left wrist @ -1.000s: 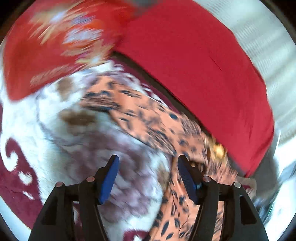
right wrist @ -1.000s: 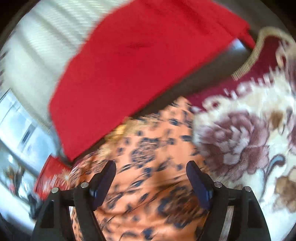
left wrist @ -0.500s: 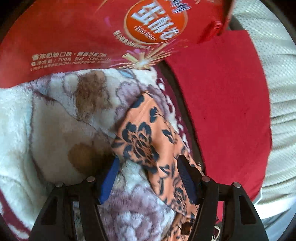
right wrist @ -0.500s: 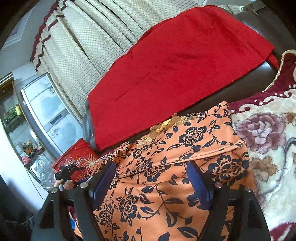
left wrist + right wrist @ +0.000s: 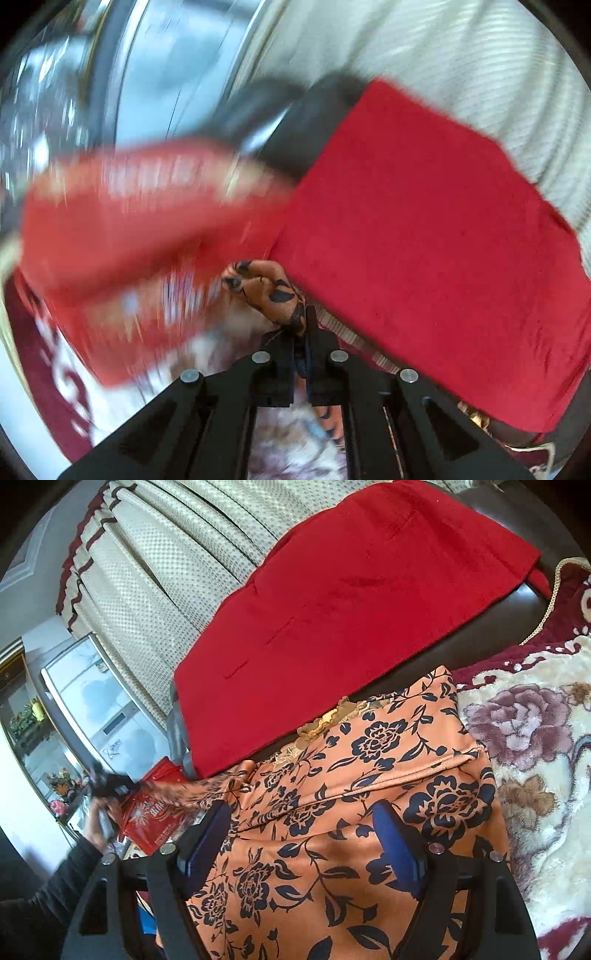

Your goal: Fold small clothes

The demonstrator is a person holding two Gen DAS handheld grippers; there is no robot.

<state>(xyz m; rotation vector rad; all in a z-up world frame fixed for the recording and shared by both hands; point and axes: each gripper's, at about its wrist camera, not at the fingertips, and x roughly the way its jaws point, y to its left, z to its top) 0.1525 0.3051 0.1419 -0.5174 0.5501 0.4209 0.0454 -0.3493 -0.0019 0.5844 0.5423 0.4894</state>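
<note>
An orange garment with dark blue flowers (image 5: 369, 775) lies spread on a floral blanket (image 5: 535, 738). My left gripper (image 5: 300, 332) is shut on a bunched corner of the orange garment (image 5: 269, 288) and holds it lifted. In the right wrist view the left gripper (image 5: 107, 782) shows at the far left, pulling that corner out sideways. My right gripper (image 5: 301, 838) is open, its blue pads just above the middle of the garment, holding nothing.
A red cloth (image 5: 351, 609) drapes over the dark sofa back (image 5: 509, 616) behind the garment. A red printed bag (image 5: 155, 812) stands at the left, blurred in the left wrist view (image 5: 129, 229). Cream curtains (image 5: 166, 572) and a glass cabinet (image 5: 92, 701) lie beyond.
My left gripper has closed on the garment's corner and lifted it, swinging fast to the left. My right gripper stays open over the garment, barely moved.
</note>
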